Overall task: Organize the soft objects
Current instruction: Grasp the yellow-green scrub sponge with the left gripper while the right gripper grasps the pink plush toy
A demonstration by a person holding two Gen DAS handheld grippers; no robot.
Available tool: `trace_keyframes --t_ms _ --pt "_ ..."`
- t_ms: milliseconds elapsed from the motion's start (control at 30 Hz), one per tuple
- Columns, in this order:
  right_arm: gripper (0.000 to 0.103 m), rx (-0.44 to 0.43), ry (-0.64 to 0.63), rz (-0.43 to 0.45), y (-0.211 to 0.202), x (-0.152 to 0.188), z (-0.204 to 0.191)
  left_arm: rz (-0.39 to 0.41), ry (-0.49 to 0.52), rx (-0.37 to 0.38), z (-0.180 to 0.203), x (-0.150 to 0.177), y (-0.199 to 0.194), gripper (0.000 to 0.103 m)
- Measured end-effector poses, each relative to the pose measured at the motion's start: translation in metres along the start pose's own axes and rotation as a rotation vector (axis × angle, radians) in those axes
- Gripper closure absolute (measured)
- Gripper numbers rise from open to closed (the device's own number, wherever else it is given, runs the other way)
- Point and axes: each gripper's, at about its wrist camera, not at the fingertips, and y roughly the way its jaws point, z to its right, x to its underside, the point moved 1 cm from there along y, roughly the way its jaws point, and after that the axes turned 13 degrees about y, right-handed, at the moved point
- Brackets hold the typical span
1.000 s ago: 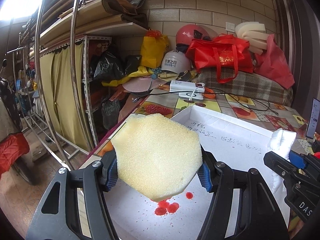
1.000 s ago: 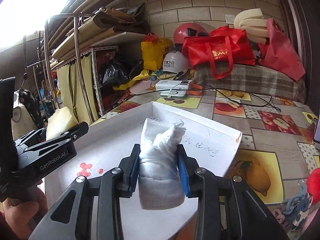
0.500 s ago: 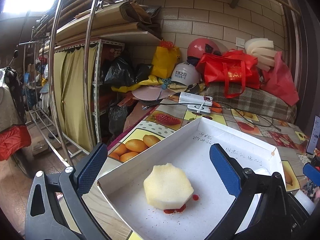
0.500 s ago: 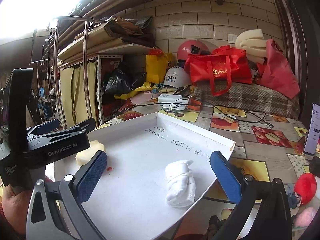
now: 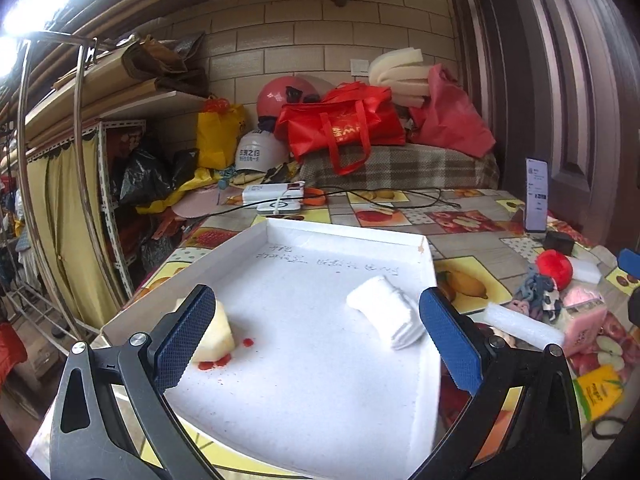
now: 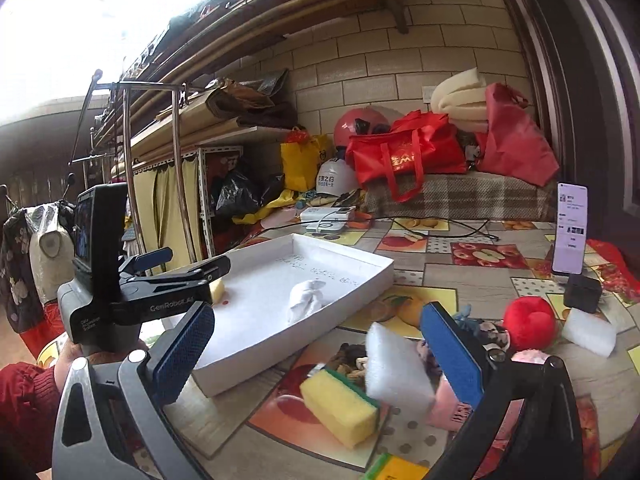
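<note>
A white tray (image 5: 348,236) sits on the fruit-patterned table; it also shows in the right wrist view (image 6: 360,286). In it lie a pale yellow sponge (image 5: 216,334) at the left and a rolled white cloth (image 5: 386,316) at the right. My left gripper (image 5: 316,344) is open and empty above the tray's near end. My right gripper (image 6: 320,354) is open and empty over loose items right of the tray: a white foam block (image 6: 396,366), a yellow-green sponge (image 6: 340,406), a red plush ball (image 6: 528,322) and a pink item (image 6: 448,402).
A phone (image 6: 570,232) stands upright at the table's right, with a black cube (image 6: 582,292) and another white foam block (image 6: 588,332) near it. Cables and a charger (image 5: 280,200) lie behind the tray. Bags and helmets are piled at the back.
Both grippers opened: the left let go of the yellow sponge and the right let go of the white cloth, both into the tray. The right gripper then drew back to the right, over the loose items.
</note>
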Motion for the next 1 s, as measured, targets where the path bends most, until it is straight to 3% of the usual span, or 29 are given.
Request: trace_keyframes --t_ms 133,200,267,400,533,600,700,800,867,900,933,967,1000 --pt "0.000 0.174 0.066 0.023 -0.012 -0.015 0.070 0.004 0.097 0.218 0.057 -0.009 -0.016 0.000" --pt "0.000 0.251 0.104 -0.018 -0.010 -0.021 0.108 -0.029 0.155 0.318 0.081 -0.012 -0.014 0.000" --pt "0.000 0.304 0.126 -0.081 -0.006 -0.025 0.140 -0.075 0.229 0.368 0.104 -0.012 -0.009 0.000" --pt "0.001 0.279 0.189 -0.168 -0.001 -0.027 0.175 -0.158 0.304 0.381 0.132 -0.011 0.005 0.000" --pt "0.006 0.241 0.199 -0.279 0.015 -0.018 0.180 -0.225 0.290 0.401 0.140 -0.007 0.018 0.000" --pt "0.016 0.214 0.203 -0.322 0.024 -0.015 0.178 -0.252 0.288 0.408 0.141 -0.006 0.023 0.000" --pt "0.018 0.175 0.179 -0.385 0.038 -0.011 0.172 -0.266 0.279 0.417 0.140 -0.005 0.026 0.002" --pt "0.019 0.134 0.113 -0.467 0.052 -0.004 0.157 -0.305 0.281 0.431 0.142 -0.003 0.032 0.009" --pt "0.020 0.105 0.100 -0.513 0.060 0.000 0.152 -0.331 0.277 0.451 0.142 -0.002 0.037 0.023" --pt "0.025 0.099 0.114 -0.521 0.061 0.001 0.154 -0.342 0.275 0.456 0.142 -0.001 0.039 0.029" --pt "0.032 0.099 0.128 -0.527 0.062 0.002 0.156 -0.350 0.273 0.464 0.143 0.000 0.041 0.046" --pt "0.041 0.101 0.141 -0.530 0.062 0.002 0.158 -0.352 0.271 0.469 0.142 0.000 0.041 0.046" --pt "0.042 0.104 0.153 -0.526 0.061 0.001 0.160 -0.344 0.267 0.471 0.141 -0.001 0.040 0.046"
